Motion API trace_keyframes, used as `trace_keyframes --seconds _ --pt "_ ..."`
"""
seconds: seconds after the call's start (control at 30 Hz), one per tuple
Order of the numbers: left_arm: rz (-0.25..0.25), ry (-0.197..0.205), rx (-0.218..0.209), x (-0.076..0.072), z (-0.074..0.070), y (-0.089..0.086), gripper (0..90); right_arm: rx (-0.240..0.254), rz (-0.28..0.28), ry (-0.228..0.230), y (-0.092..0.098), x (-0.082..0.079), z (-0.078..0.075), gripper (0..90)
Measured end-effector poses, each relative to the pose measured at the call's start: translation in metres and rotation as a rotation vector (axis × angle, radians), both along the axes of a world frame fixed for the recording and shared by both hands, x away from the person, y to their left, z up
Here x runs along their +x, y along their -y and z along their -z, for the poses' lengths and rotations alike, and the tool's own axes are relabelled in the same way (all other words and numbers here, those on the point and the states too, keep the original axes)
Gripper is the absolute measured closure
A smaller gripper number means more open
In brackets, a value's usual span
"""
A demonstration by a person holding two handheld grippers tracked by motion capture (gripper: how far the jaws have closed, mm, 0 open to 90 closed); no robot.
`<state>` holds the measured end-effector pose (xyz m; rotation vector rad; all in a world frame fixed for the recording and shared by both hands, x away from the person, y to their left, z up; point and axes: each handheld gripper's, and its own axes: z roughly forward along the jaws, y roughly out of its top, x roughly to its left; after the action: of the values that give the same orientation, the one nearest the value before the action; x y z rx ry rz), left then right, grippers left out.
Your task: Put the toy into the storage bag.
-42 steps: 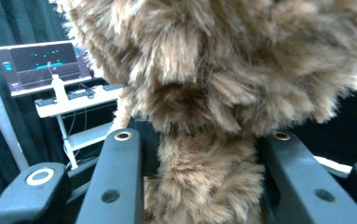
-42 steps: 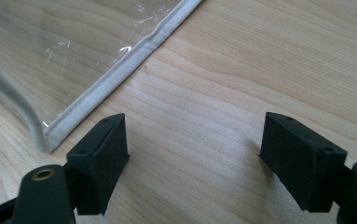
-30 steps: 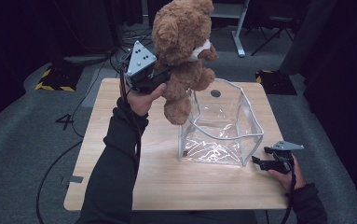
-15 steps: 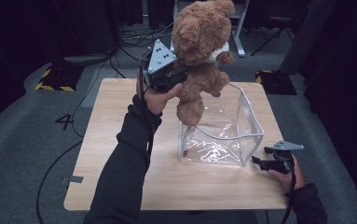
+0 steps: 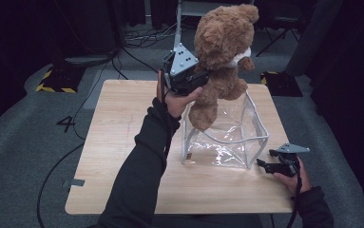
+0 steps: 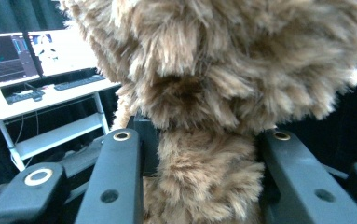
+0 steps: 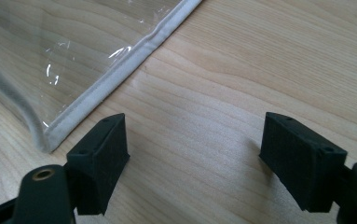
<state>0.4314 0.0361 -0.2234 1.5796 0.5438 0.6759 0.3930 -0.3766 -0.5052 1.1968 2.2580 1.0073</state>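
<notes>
The left gripper (image 5: 199,80), jaws clamped on a teddy bear (image 5: 222,52), hangs it above a clear bag (image 5: 227,135). The right gripper (image 5: 265,166) rests on the table (image 5: 122,142) just beside the bag, jaws spread and empty. Dangling legs could catch the soft rim and fold it.

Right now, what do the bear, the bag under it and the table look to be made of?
Bear: brown plush, long shaggy pile, likely soft stuffing. Bag: clear flexible plastic, probably vinyl; glossy glare and creases, white sewn edging. Table: light wood or wood-look laminate, matte, with visible grain.
</notes>
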Motion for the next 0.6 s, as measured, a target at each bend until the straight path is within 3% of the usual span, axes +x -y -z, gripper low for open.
trace_keyframes --seconds 0.27,0.6 --pt "0.010 0.001 -0.008 0.001 -0.006 0.014 64.0 0.000 0.000 0.000 0.000 0.000 0.000 22.7" --pt "0.018 -0.031 0.001 0.007 0.008 0.029 63.8 0.000 -0.001 0.000 0.000 0.000 0.000 22.7"
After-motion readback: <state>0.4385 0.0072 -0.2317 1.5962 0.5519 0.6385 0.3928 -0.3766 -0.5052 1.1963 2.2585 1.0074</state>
